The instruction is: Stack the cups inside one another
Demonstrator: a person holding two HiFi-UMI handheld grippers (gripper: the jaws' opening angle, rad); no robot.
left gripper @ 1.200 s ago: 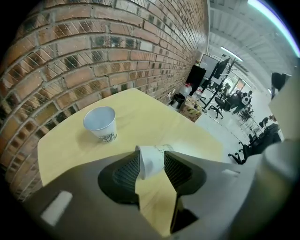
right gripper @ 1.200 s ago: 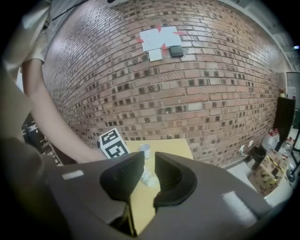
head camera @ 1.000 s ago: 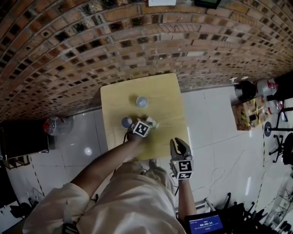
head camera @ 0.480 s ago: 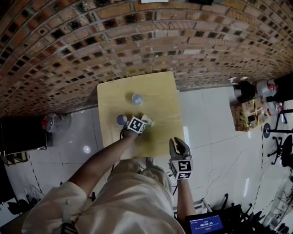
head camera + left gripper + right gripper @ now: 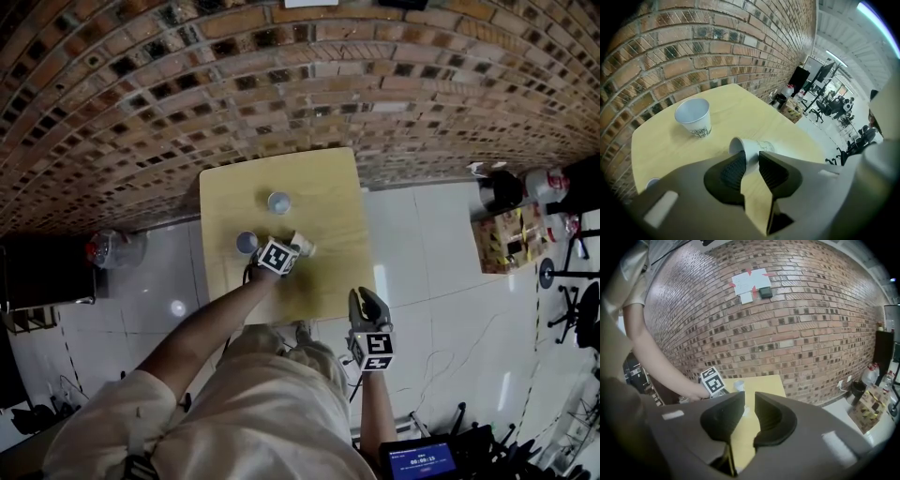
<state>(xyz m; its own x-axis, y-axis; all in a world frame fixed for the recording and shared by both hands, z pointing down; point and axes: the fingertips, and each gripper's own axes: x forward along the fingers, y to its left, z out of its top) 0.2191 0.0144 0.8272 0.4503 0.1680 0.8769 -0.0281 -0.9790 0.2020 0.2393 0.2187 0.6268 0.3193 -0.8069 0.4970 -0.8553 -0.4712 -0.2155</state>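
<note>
Three white paper cups are on the small yellow table (image 5: 328, 187). One cup (image 5: 279, 202) (image 5: 693, 117) stands upright at the back. A second upright cup (image 5: 247, 243) is left of my left gripper (image 5: 296, 249) (image 5: 751, 160). The third cup (image 5: 307, 246) (image 5: 757, 147) lies on its side. The left jaws are closing, and the tipped cup fills the gap between the pads. My right gripper (image 5: 368, 302) (image 5: 749, 401) hangs off the table's near right corner. Its jaws stand narrowly apart, and I see nothing between them. From there I see the table (image 5: 761, 380) and the left gripper's marker cube (image 5: 713, 379).
A brick wall (image 5: 281, 75) runs behind the table. A clear bottle (image 5: 114, 253) lies on the tiled floor to the left. A dark kettle (image 5: 502, 185) and a yellow box (image 5: 511, 232) sit at the right. Office chairs (image 5: 843, 115) stand farther off.
The left jaws have narrowed onto the tipped cup. The right gripper has drifted slightly, and its jaws look closer together than before.
</note>
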